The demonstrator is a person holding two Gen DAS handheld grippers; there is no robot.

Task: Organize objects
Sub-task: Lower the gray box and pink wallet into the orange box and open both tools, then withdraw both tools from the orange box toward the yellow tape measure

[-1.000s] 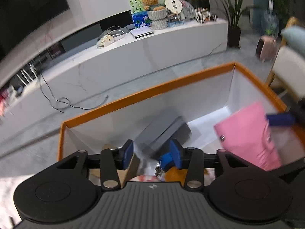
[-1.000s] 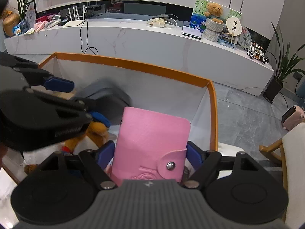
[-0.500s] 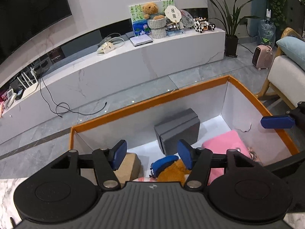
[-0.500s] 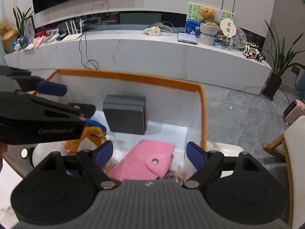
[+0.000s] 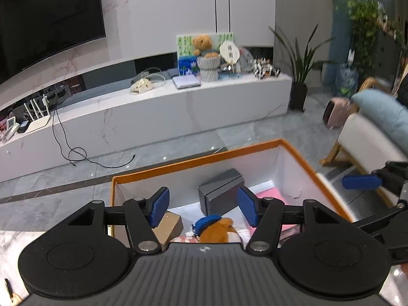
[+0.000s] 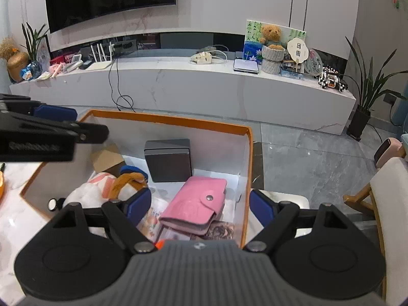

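Observation:
An orange-rimmed white box (image 6: 251,153) holds a pink snap wallet (image 6: 196,204), a grey case (image 6: 168,160), a plush toy with a blue cap (image 6: 122,182) and a brown cardboard box (image 6: 107,159). My right gripper (image 6: 200,205) is open and empty, raised above the wallet. My left gripper (image 5: 204,205) is open and empty above the box's left half; the grey case (image 5: 220,191), the plush (image 5: 216,230) and the box rim (image 5: 193,162) show beneath it. The left gripper also shows in the right wrist view (image 6: 54,113).
A long white marble TV bench (image 6: 204,89) with a teddy bear, cables and clutter runs behind the box. A white chair (image 6: 390,204) stands to the right. A potted plant (image 6: 362,107) and grey tiled floor lie beyond.
My right gripper opened and let the pink wallet drop flat into the box, then rose. My left gripper opened wider and also rose away from the box.

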